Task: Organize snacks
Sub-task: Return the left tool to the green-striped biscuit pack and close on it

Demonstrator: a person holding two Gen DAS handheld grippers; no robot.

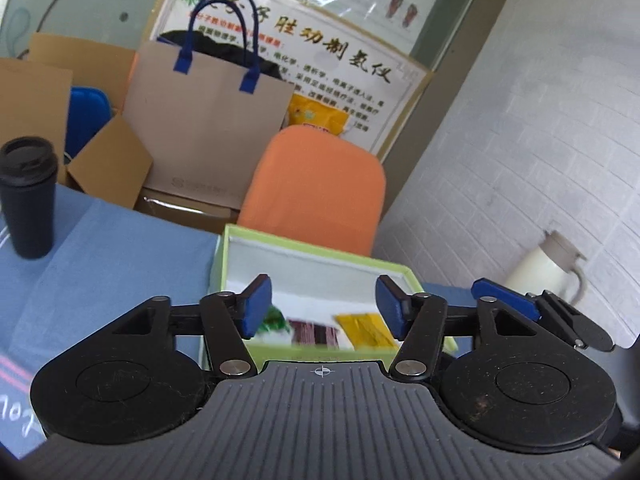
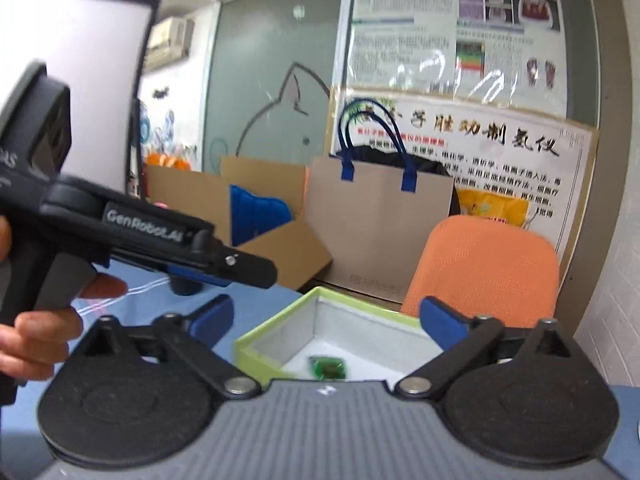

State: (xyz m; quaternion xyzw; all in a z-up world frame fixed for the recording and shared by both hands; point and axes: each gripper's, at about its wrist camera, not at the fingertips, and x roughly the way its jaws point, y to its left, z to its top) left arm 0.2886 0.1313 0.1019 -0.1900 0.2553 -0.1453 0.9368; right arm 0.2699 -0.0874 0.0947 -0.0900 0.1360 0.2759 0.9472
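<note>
A light green box [image 1: 316, 246] with a white lining stands open on the blue tablecloth. Inside it lie a green snack packet [image 1: 276, 322], a dark red striped packet [image 1: 316, 332] and a yellow packet [image 1: 366, 330]. My left gripper [image 1: 324, 306] is open and empty, just above the box's near side. The right gripper's blue finger [image 1: 504, 298] shows at the right. In the right wrist view the box [image 2: 280, 326] holds the green packet [image 2: 328, 368]. My right gripper [image 2: 326, 320] is open and empty over the box. The left gripper body [image 2: 152, 236] is at the left.
A black travel cup [image 1: 28, 196] stands on the blue tablecloth [image 1: 104, 248] at the left. An orange chair [image 1: 320, 188] is behind the box. A paper bag with blue handles [image 1: 208, 120] and cardboard boxes [image 1: 108, 160] are behind the table. A white kettle [image 1: 548, 268] is at the right.
</note>
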